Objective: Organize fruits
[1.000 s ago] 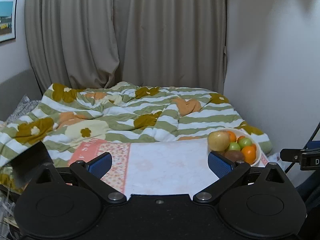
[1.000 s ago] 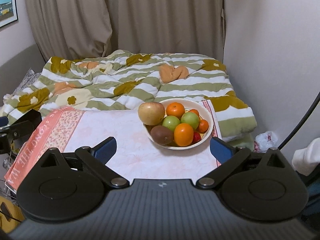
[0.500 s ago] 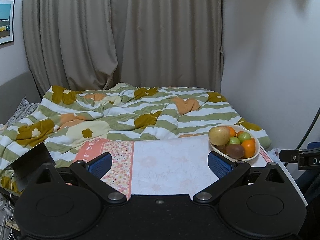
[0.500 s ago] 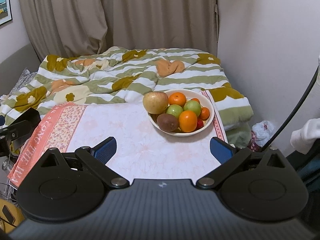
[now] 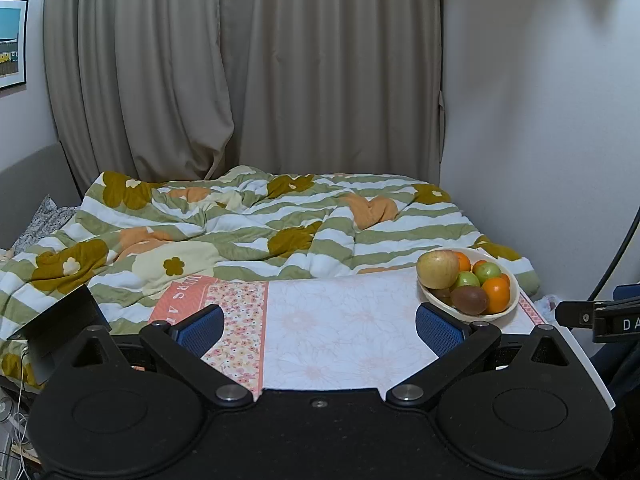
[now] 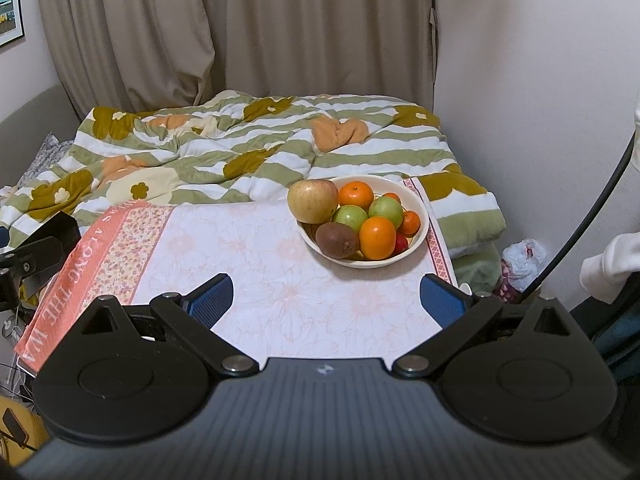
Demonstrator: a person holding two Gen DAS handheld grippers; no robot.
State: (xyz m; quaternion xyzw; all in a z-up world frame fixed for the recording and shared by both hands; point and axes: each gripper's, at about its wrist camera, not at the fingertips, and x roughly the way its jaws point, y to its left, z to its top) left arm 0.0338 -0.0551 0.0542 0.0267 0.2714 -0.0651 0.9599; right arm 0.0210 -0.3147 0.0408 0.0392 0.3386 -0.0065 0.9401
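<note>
- A surface (image 6: pixel 280 280) covered with a pale floral cloth (image 6: pixel 256 248) stands against a bed; the cloth has an orange band with lettering along its left edge.
- A striped green-and-white blanket (image 6: pixel 240 152) with flower prints lies rumpled over the bed behind the surface.
- Beige curtains (image 6: pixel 200 40) hang behind the bed, and a white wall (image 6: pixel 520 80) closes the right side.
- A framed picture (image 5: pixel 10 42) hangs on the wall at the far left.
- A crumpled plastic bag (image 6: pixel 522 260) lies on the floor to the right of the surface, and a dark cable (image 6: pixel 592 208) runs diagonally past it.
- A white bowl (image 6: pixel 420 208) sits at the back right corner of the surface, near the blanket.
- The bowl holds an apple (image 6: pixel 313 201) at the left, a kiwi (image 6: pixel 337 240) at the front, two oranges (image 6: pixel 377 238), two green fruits (image 6: pixel 385 207) and small red pieces at the right.
- No item stands between either gripper and the bowl; the cloth in front of it is bare.
- The right gripper (image 6: pixel 326 294) is spread wide and holds nothing. The bowl lies ahead of it, slightly right of its centre line and well apart from the blue pads (image 6: pixel 442 300).
- The left gripper (image 5: pixel 320 330) is also spread wide and holds nothing. The bowl (image 5: pixel 514 292) lies ahead and to its right, just beyond the right pad in this view.
- Part of the other device, a black bracket (image 5: pixel 596 316), shows at the right edge of the left wrist view.
</note>
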